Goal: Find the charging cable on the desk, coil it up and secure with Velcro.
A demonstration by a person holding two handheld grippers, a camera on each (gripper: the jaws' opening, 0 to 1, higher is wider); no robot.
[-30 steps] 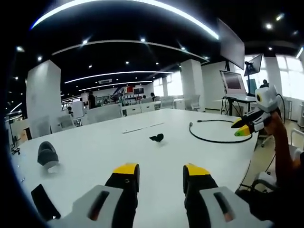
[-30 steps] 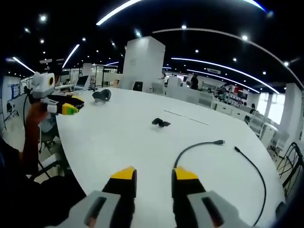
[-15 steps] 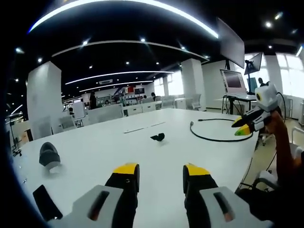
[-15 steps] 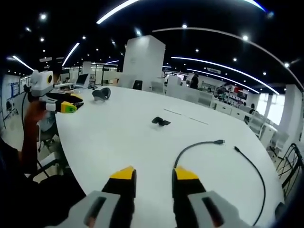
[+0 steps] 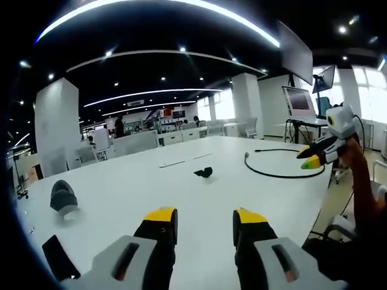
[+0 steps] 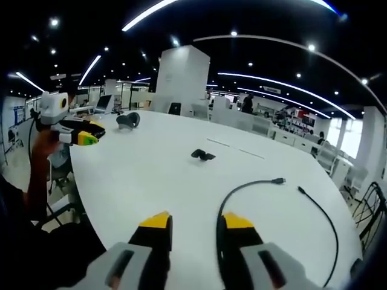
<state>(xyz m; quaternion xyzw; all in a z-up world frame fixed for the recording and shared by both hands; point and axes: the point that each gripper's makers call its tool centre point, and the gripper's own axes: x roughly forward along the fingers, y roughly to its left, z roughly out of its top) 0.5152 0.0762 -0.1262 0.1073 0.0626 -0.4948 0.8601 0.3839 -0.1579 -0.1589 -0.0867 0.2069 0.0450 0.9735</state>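
- My left gripper (image 5: 204, 219) has its yellow-tipped jaws parted with nothing between them, held over the near edge of the white table (image 5: 121, 193); in the right gripper view it shows at the far left (image 6: 84, 136), above the table's edge.
- My right gripper (image 6: 192, 222) is likewise spread and empty, low over the table; in the left gripper view it sits at the right (image 5: 314, 158), just past the table's rim, yellow and green at its tips.
- The charging cable (image 6: 254, 188) is thin and black, lying loose and uncoiled on the table just ahead of my right jaws; it bends in an open curve, one end carrying a small plug (image 6: 279, 180); a second run of it trails off to the right.
- In the left gripper view the cable (image 5: 272, 174) lies as a wide loop near the table's right end.
- A small black piece (image 6: 202, 155) lies mid-table, apart from the cable; I cannot tell what it is.
- A dark grey object (image 5: 62, 197) rests near the left edge.
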